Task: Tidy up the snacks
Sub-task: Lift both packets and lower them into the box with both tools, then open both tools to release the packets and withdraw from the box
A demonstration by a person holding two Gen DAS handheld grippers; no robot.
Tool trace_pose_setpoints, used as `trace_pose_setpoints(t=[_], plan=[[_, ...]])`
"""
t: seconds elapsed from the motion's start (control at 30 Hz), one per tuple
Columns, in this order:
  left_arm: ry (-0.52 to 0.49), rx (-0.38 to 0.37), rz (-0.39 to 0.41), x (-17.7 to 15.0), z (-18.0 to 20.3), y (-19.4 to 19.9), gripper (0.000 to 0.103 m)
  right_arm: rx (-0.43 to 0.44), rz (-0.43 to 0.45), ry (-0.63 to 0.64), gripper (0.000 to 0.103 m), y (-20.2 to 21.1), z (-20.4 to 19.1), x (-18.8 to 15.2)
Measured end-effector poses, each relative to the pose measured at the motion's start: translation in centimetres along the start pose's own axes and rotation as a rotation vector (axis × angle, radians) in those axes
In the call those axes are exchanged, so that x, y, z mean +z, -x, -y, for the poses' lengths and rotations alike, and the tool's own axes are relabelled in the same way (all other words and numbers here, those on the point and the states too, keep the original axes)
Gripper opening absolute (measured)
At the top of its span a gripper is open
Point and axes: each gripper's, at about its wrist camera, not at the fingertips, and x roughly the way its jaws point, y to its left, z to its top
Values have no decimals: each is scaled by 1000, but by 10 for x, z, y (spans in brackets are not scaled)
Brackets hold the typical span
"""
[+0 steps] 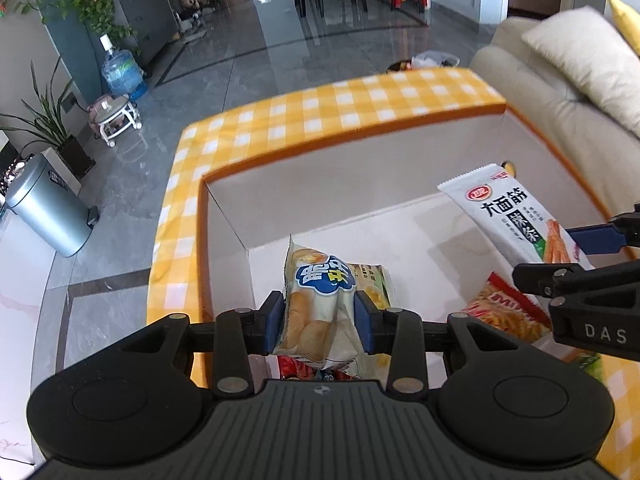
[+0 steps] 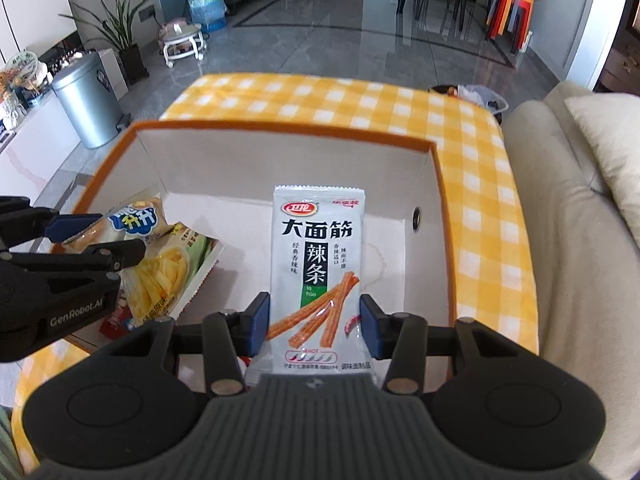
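Two claws over the storage box [image 2: 288, 140]: left gripper [image 1: 320, 316] clamping a bread snack pack [image 1: 320, 312], right gripper [image 2: 314, 320] clamping a spicy gluten strip packet [image 2: 316, 264]. Best released low, onto bare floor ahead, clear of the chip bag [image 2: 168, 276] beneath.

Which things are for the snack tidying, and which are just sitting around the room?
For the job:
bread packet in left gripper
spicy strip packet in right gripper
box
corn snack bag

Just around:
bin
water bottle
sofa
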Motion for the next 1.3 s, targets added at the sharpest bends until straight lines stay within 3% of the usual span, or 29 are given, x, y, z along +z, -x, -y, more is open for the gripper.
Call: trace_pose_setpoints(t=[0.2, 0.4, 0.57, 0.7, 0.9, 1.0, 1.07, 1.3], plan=[[-18, 5, -36, -4, 2, -16, 42, -11, -52, -21, 45, -23, 4, -6], [-72, 17, -23, -2, 10, -17, 44, -13, -83, -25, 45, -33, 2, -5], [-59, -10, -18, -2, 10, -14, 47, -9, -98, -12, 46, -34, -3, -8], [-57, -19, -12, -1, 10, -13, 51, -14, -102, -11, 47, -33, -3, -11], [-70, -26, 8, -2, 12, -7, 66, -11, -102, -13, 45, -30, -2, -11], [-70, -17, 24, -2, 11, 0, 73, -14, -88, -4, 48, -24, -4, -9], [-66, -16, 34, -2, 10, 7, 74, -20, -74, 3, 58, -19, -5, -8], [-34, -14, 88, -5, 2, 35, 79, -29, -7, 13, 67, 7, -6, -9]])
